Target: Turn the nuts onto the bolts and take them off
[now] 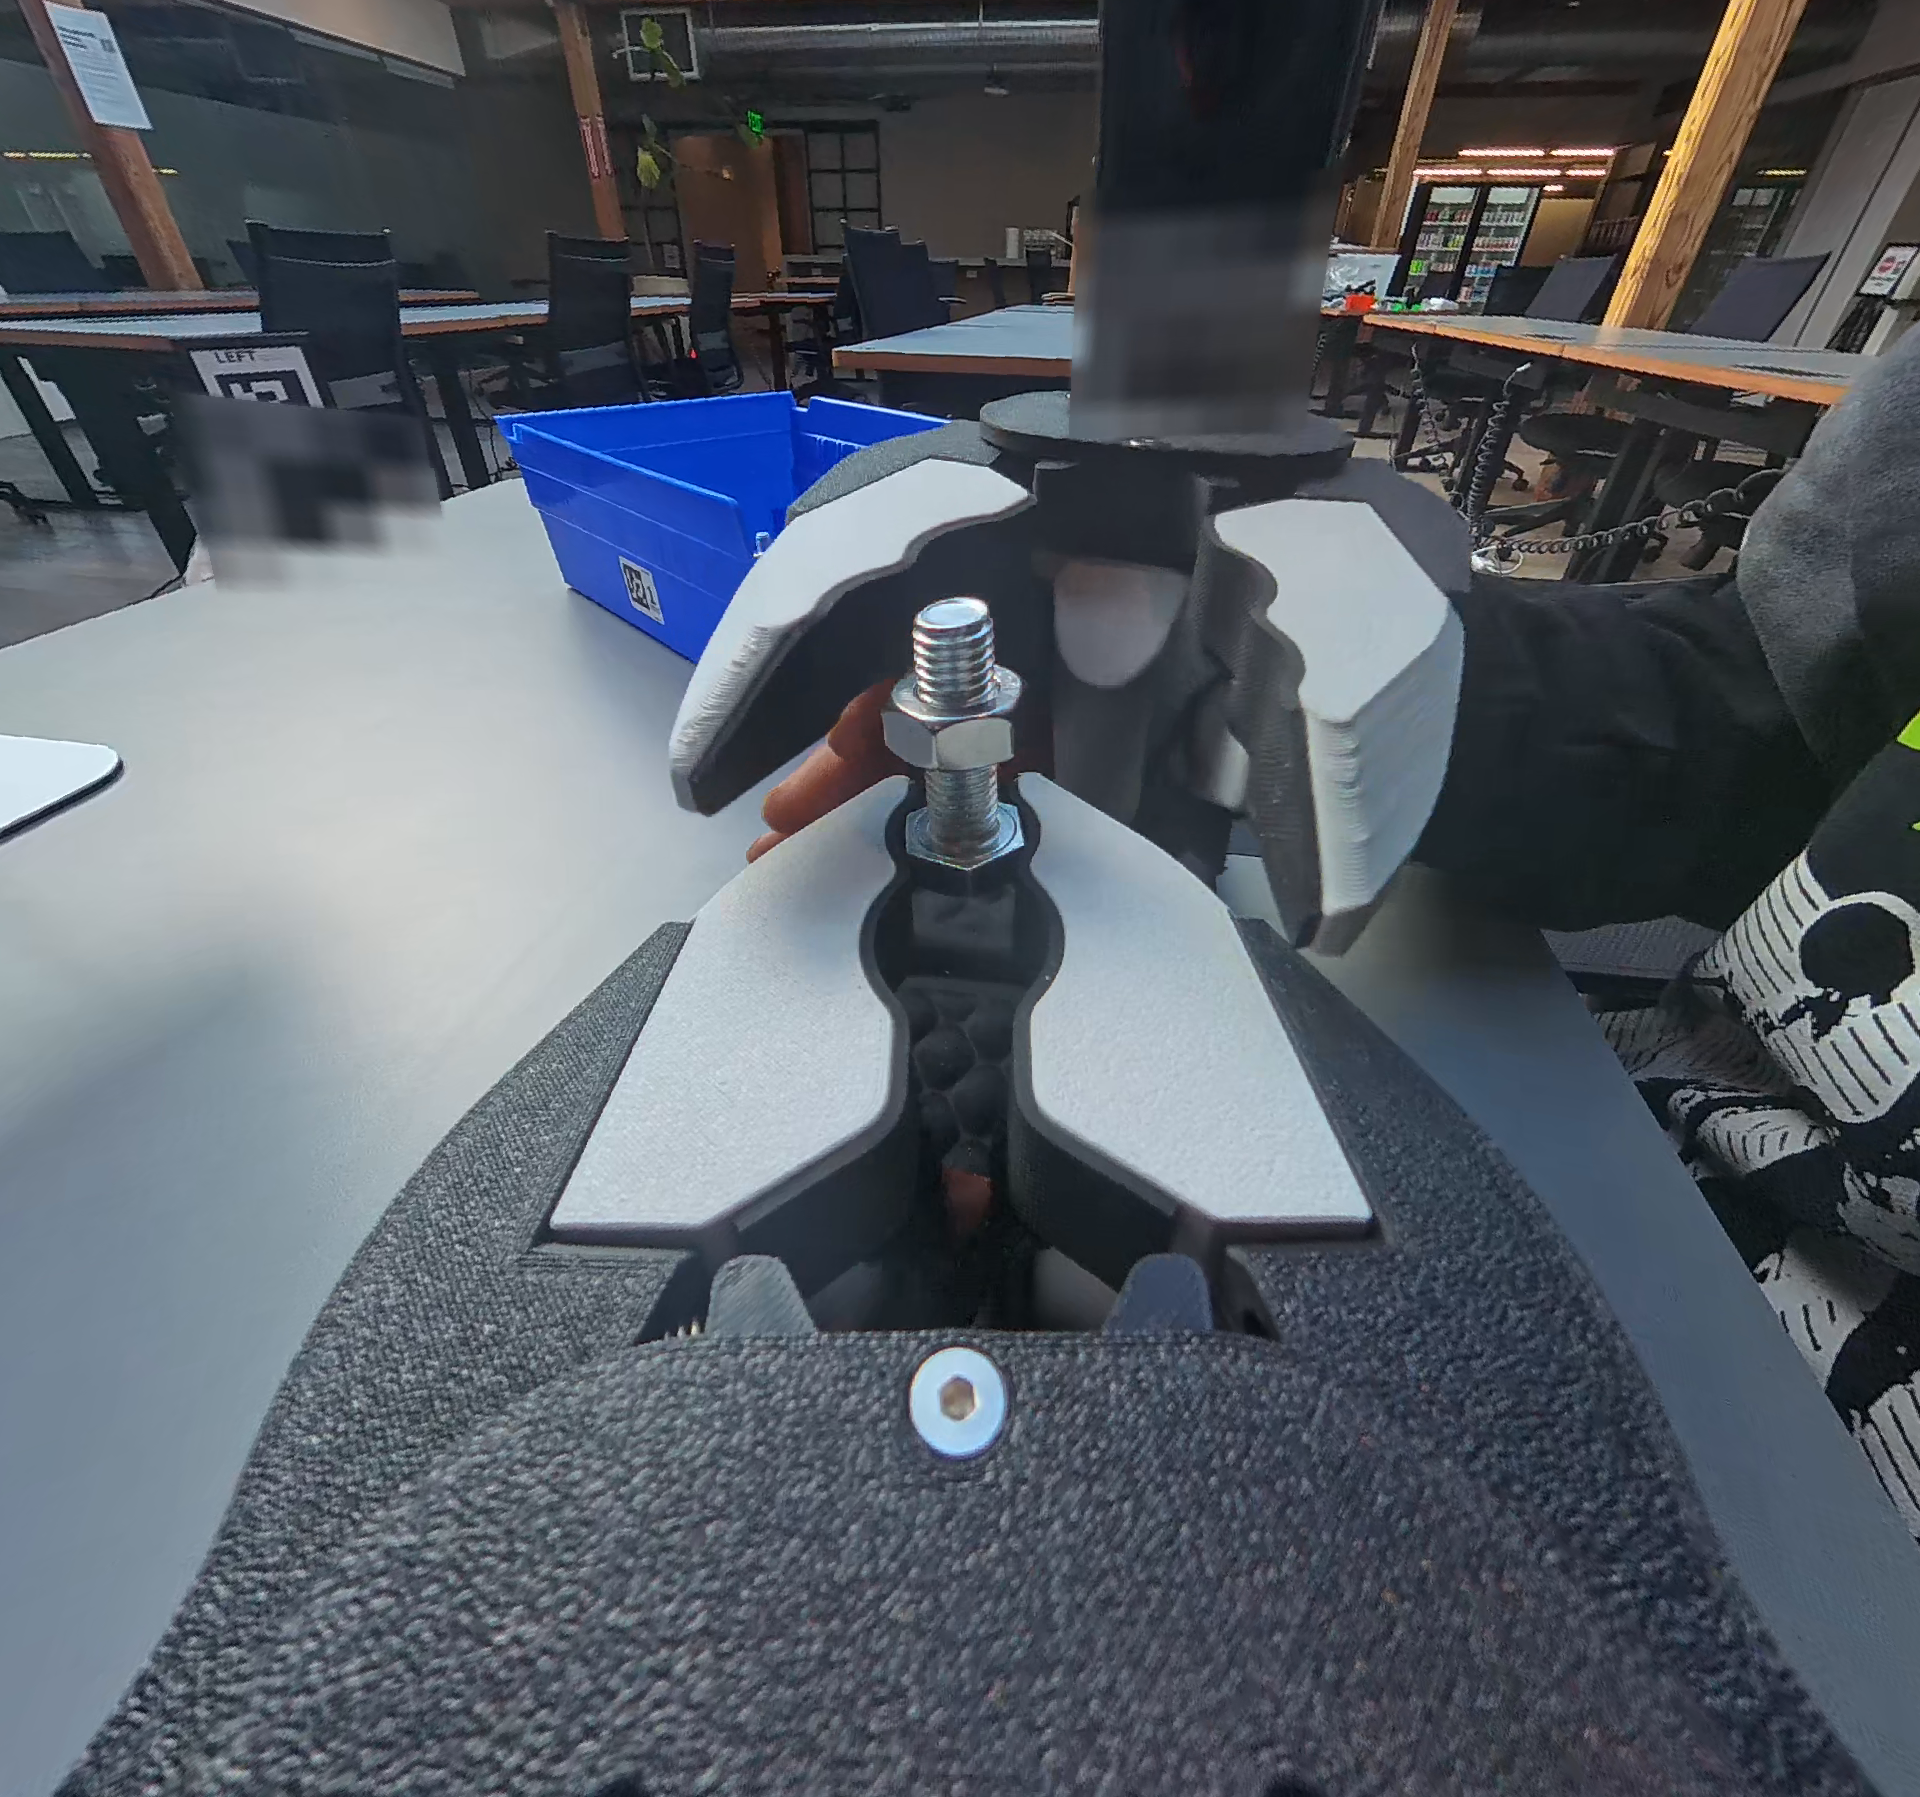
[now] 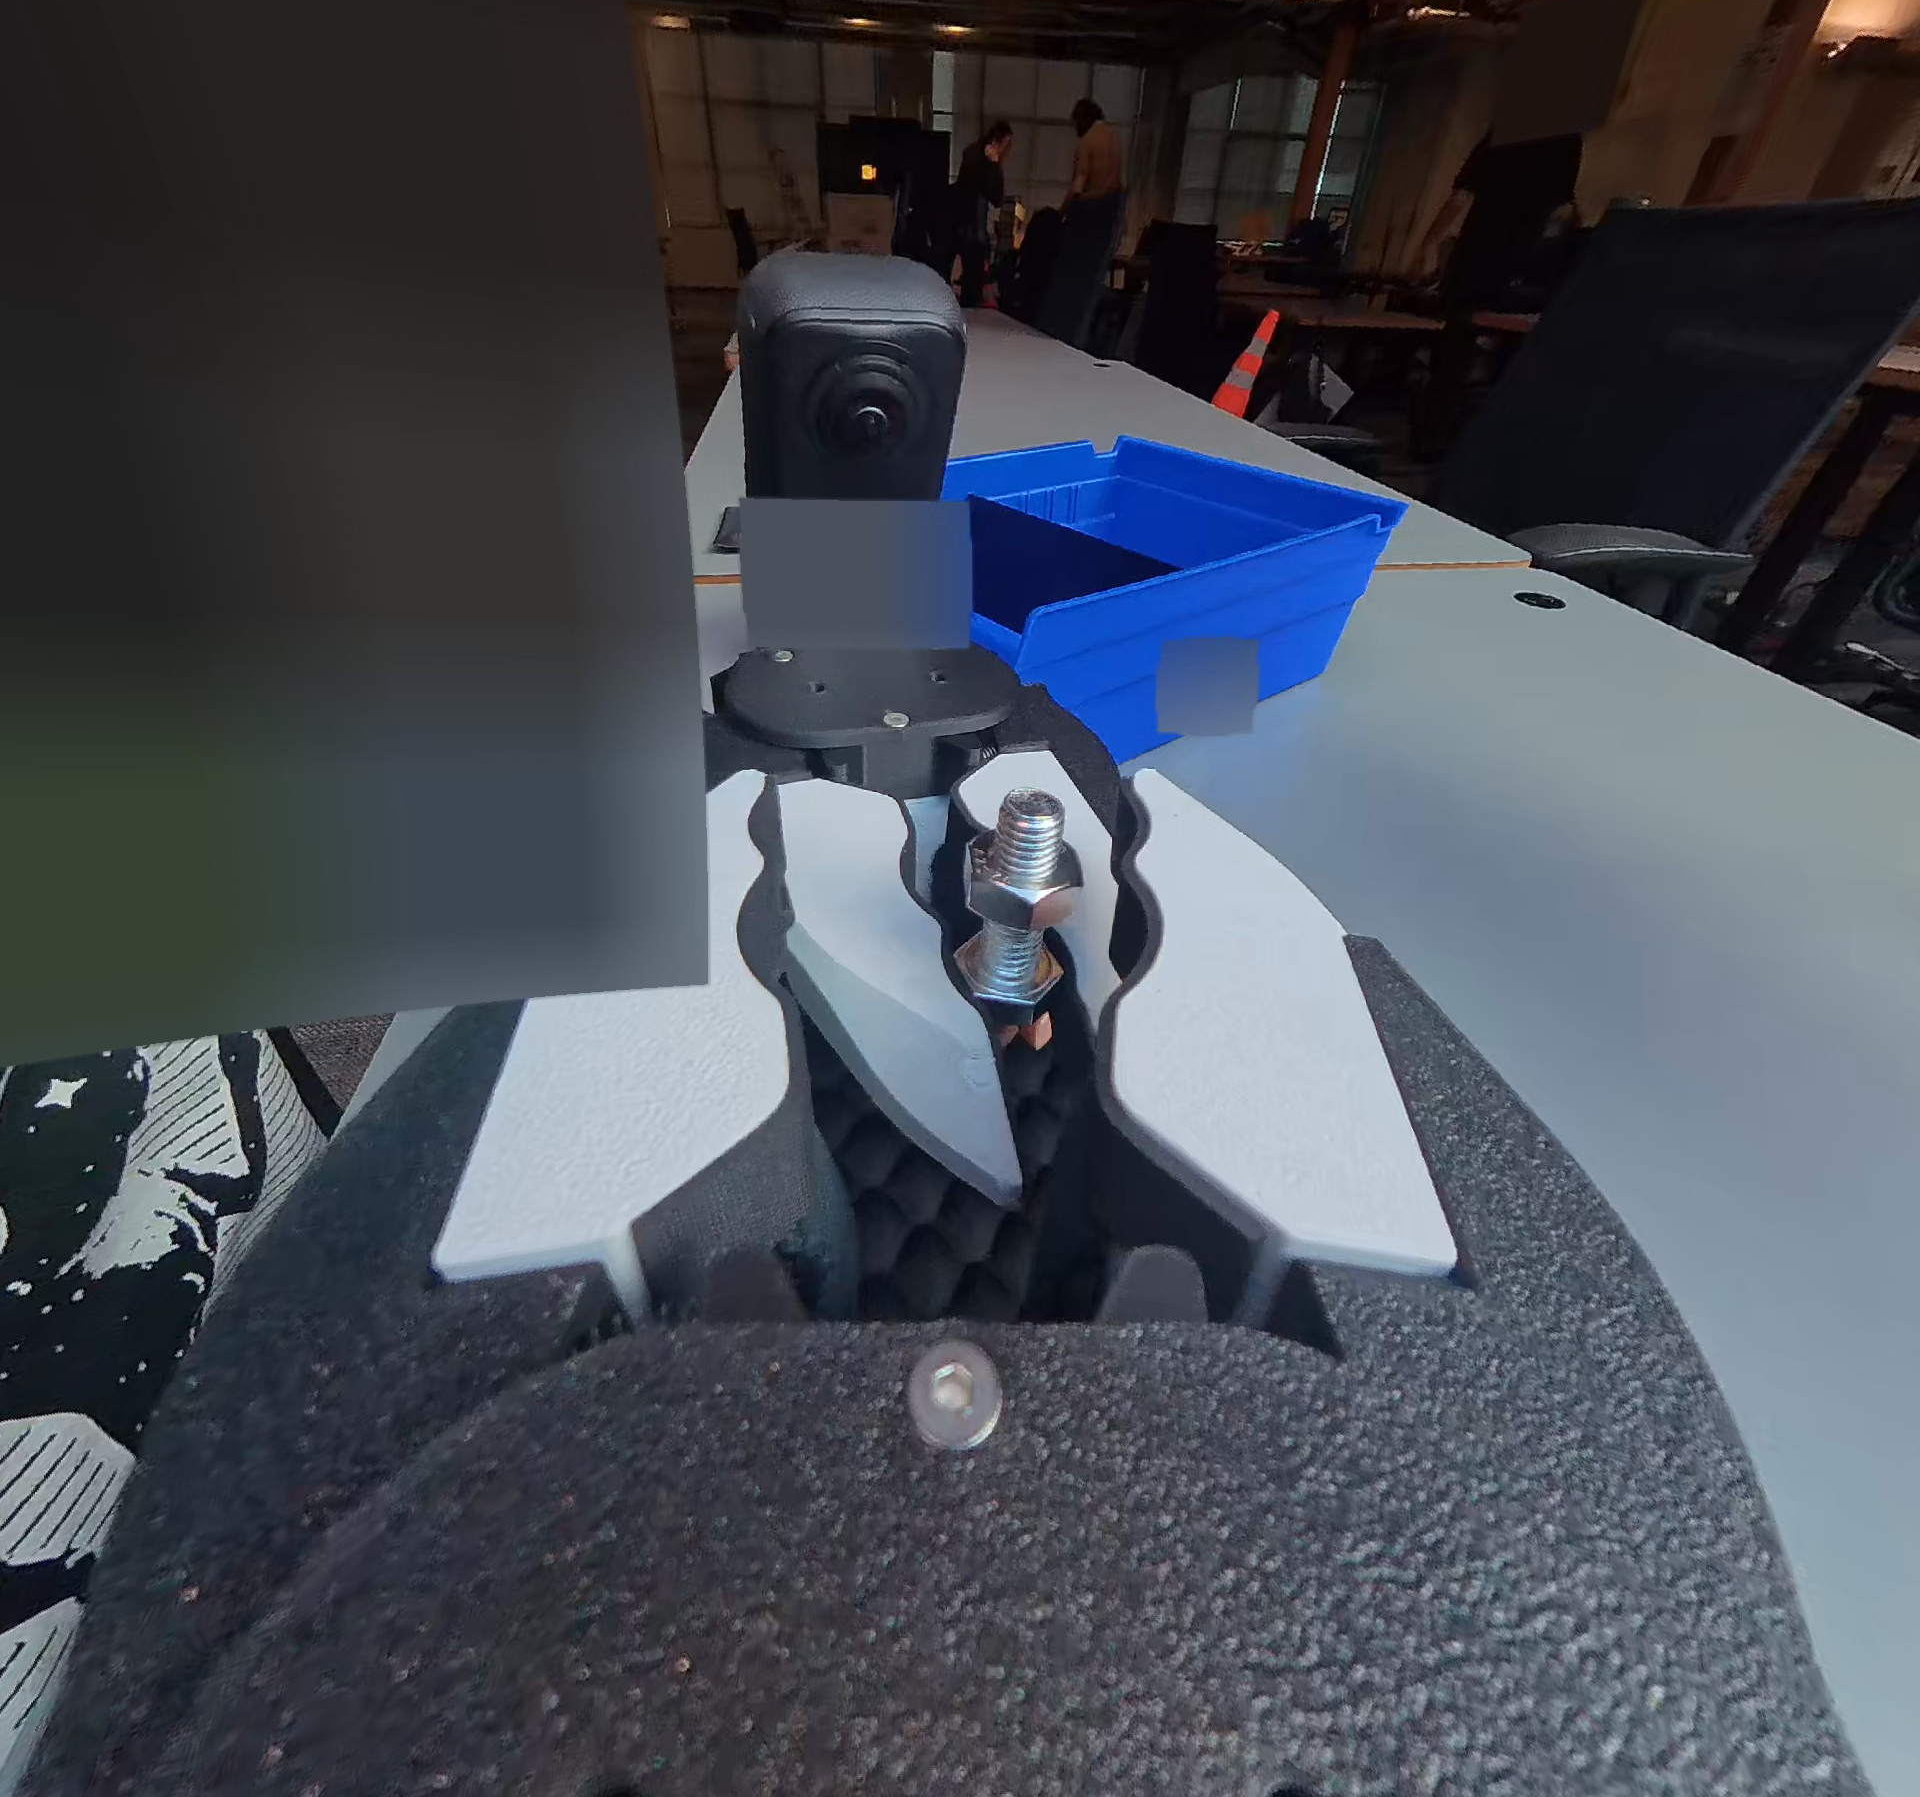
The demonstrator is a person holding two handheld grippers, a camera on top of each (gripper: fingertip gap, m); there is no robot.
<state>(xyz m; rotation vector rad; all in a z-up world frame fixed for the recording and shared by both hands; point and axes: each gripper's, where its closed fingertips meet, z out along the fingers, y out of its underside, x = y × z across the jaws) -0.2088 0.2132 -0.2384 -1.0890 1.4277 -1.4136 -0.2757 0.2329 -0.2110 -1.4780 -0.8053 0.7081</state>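
Observation:
A silver bolt (image 1: pixel 951 641) stands upright with a hex nut (image 1: pixel 948 734) partway down its thread. My left gripper (image 1: pixel 958 843) is shut on the bolt's lower hex end (image 1: pixel 964 838). My right gripper (image 1: pixel 1023 854) faces it, open, with its white fingers (image 1: pixel 748 646) spread on either side of the nut and apart from it. In the right wrist view the bolt (image 2: pixel 1031 828) and nut (image 2: pixel 1023 890) stand between my right gripper's (image 2: pixel 945 802) wide-open fingers (image 2: pixel 1247 1072). The left gripper (image 2: pixel 1013 1020) holds the bolt from the far side, one finger (image 2: pixel 894 1020) showing.
A blue plastic bin (image 1: pixel 644 500) (image 2: pixel 1195 625) stands on the grey table (image 1: pixel 364 812) (image 2: pixel 1558 812) just behind the grippers. A white flat object (image 1: pixel 42 781) lies at the far left edge. A person's sleeve (image 1: pixel 1610 708) and patterned clothing (image 1: pixel 1818 1020) are at the right, by the table's edge. Tip to tip, the grippers are about 7 cm apart.

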